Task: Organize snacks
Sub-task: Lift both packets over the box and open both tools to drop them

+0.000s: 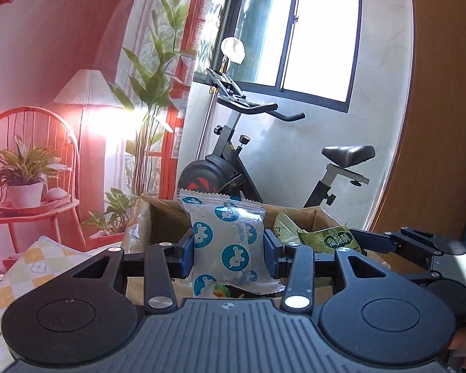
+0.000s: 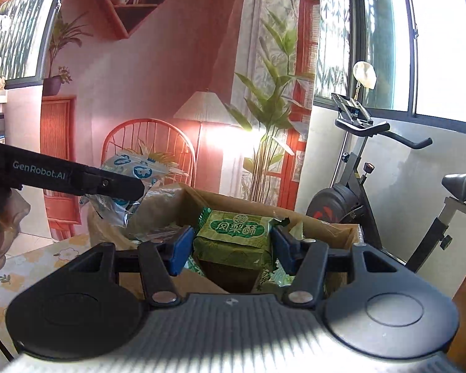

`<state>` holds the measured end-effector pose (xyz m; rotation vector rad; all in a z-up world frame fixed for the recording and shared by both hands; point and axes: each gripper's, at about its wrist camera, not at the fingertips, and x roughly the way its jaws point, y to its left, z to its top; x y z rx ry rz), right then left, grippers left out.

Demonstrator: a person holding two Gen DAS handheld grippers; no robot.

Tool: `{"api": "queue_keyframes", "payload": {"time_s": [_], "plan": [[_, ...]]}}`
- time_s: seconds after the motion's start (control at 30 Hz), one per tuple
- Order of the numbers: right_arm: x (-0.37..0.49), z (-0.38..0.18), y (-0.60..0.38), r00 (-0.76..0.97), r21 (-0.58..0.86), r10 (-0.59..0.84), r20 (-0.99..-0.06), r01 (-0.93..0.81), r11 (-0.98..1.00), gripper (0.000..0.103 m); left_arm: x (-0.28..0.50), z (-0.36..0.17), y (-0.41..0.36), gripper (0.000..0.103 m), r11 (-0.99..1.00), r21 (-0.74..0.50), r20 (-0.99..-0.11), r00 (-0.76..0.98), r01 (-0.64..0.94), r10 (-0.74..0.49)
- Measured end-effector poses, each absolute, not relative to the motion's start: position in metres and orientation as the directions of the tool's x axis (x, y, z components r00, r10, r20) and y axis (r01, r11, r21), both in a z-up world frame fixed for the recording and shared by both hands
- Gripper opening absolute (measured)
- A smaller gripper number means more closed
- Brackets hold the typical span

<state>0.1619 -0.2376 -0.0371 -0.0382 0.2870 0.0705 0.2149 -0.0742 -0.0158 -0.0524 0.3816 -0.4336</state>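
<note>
My left gripper (image 1: 229, 250) is shut on a clear snack packet with blue round marks (image 1: 225, 242), held upright above an open cardboard box (image 1: 164, 217). My right gripper (image 2: 231, 247) is shut on a green pineapple-cake packet (image 2: 236, 239), held over the same box (image 2: 332, 233). In the left wrist view the green packet (image 1: 329, 239) and the right gripper (image 1: 419, 245) show at the right. In the right wrist view the left gripper (image 2: 77, 180) with the blue-marked packet (image 2: 133, 171) shows at the left. More green packets (image 2: 276, 276) lie inside the box.
The box stands on a table with a yellow-checked flowered cloth (image 1: 31, 267). An exercise bike (image 1: 248, 161) stands behind the box by a window. A wall mural with chair, lamp and plants (image 1: 77, 124) fills the left. A wooden door (image 1: 444, 93) is at the right.
</note>
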Motion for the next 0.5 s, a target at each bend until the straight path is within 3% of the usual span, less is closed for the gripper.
{"api": "queue_keyframes", "payload": {"time_s": [0.27, 0.33, 0.37, 0.5], "plan": [[0.204, -0.045, -0.264, 0.918, 0.017, -0.002, -0.396, 0.009, 1.000, 0.060, 0.264, -0.021, -0.098, 0.051, 0.916, -0.039, -0.435, 0.818, 0.400, -0.376], [0.204, -0.043, -0.264, 0.915, 0.012, -0.015, -0.402, 0.022, 1.000, 0.062, 0.265, -0.020, -0.094, 0.069, 0.919, -0.048, -0.437, 0.819, 0.391, -0.371], [0.202, -0.042, -0.264, 0.916, 0.014, -0.017, -0.400, 0.025, 1.000, 0.065, 0.262, -0.019, -0.089, 0.073, 0.918, -0.059, -0.436, 0.817, 0.391, -0.376], [0.188, -0.037, -0.261, 0.921, 0.033, 0.034, -0.389, -0.023, 0.999, 0.070, 0.249, -0.020, -0.083, 0.075, 0.912, -0.038, -0.439, 0.813, 0.408, -0.382]]}}
